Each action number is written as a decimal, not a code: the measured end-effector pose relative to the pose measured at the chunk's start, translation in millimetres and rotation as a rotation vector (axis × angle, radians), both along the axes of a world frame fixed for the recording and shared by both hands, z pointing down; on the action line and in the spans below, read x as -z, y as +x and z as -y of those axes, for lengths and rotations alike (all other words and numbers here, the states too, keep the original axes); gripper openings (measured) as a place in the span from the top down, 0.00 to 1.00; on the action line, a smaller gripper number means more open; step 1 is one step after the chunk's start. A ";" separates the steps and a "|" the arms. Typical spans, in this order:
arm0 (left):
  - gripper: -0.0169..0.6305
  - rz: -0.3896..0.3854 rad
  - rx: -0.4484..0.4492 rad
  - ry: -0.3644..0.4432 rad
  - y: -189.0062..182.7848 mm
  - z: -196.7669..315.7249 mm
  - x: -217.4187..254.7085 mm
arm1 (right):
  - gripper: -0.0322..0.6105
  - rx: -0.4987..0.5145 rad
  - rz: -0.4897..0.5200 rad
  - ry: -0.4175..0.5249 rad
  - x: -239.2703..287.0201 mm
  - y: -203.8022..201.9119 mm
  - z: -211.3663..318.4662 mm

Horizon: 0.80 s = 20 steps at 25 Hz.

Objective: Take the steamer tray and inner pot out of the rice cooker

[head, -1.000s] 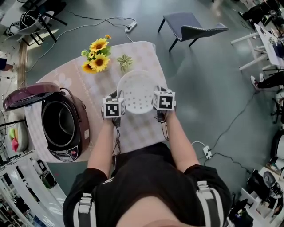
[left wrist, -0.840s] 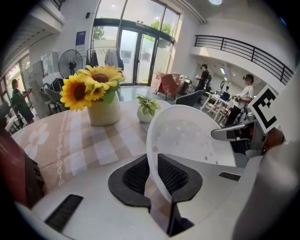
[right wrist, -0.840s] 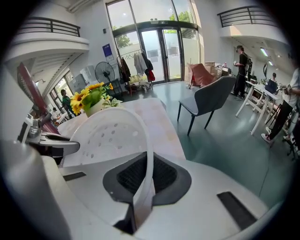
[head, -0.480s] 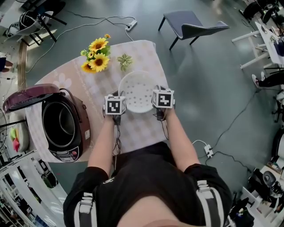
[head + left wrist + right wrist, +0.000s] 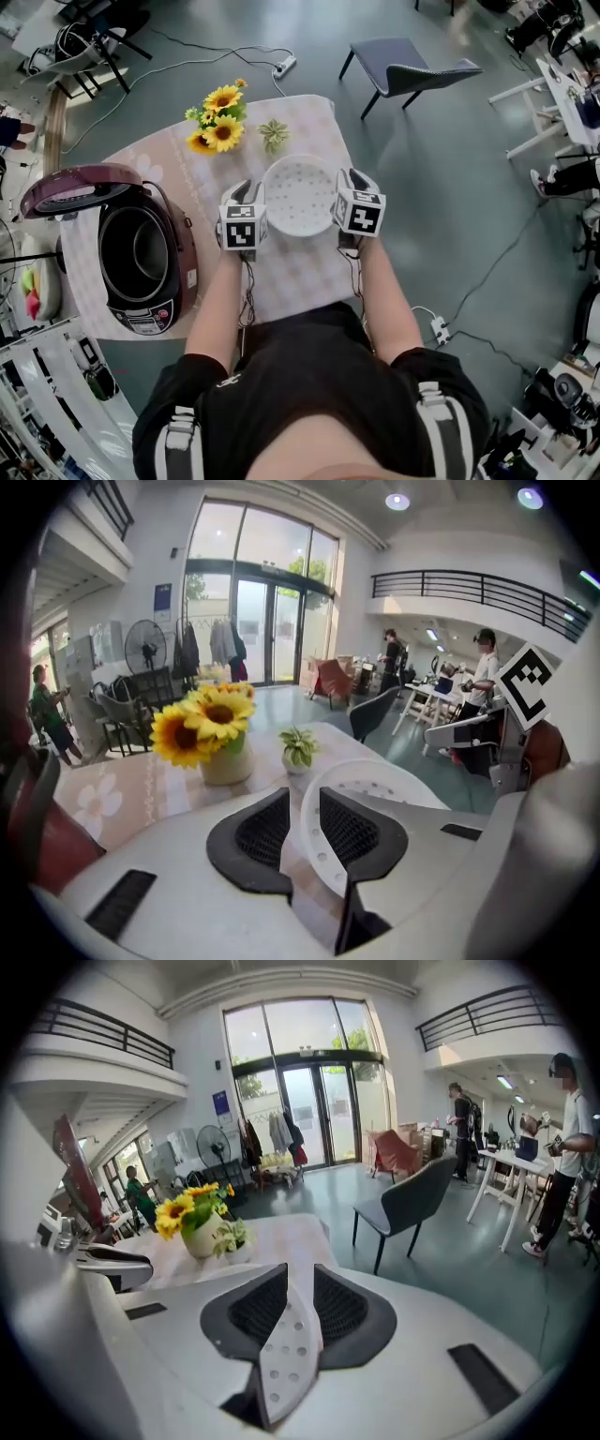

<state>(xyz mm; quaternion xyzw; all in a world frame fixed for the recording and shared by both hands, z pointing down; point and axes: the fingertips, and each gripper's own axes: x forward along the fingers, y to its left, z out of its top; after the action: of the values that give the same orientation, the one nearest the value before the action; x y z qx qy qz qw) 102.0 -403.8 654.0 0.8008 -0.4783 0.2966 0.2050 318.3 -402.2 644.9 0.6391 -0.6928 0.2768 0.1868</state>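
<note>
1. White perforated plastic steamer tray (image 5: pixel 300 195), 12 o'clock: your left gripper (image 5: pixel 302 803) and right gripper (image 5: pixel 300 1288) have just been opening, rim between loosened jaws. Withdraw crookedly and a pad may hook the rim, tipping it.
2. Dark metal inner pot (image 5: pixel 131 253), 9 o'clock inside the maroon rice cooker (image 5: pixel 178 281): your reach may strike the raised lid (image 5: pixel 66 187).
</note>
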 end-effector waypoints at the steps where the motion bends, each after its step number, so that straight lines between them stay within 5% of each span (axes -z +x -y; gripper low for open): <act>1: 0.85 -0.005 0.003 0.031 -1.1 0.5 13.2 | 0.84 0.003 -0.005 0.047 17.9 -2.0 1.0; 10: 0.85 -0.092 -0.003 0.350 -10.3 -23.6 163.9 | 0.84 0.035 -0.014 0.482 184.4 -35.0 -22.8; 15: 0.86 -0.135 -0.011 0.523 -22.6 -49.9 249.8 | 0.84 0.052 -0.002 0.631 256.4 -55.6 -48.4; 20: 0.86 -0.269 0.013 0.613 -44.6 -79.4 307.0 | 0.85 0.048 -0.032 0.759 306.9 -75.5 -81.1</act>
<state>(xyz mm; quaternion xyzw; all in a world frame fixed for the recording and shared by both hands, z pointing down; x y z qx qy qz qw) 57.3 -324.3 347.1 0.8541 -0.5190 0.0294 0.0177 242.8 -321.1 338.0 0.6508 -0.7577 -0.0142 -0.0459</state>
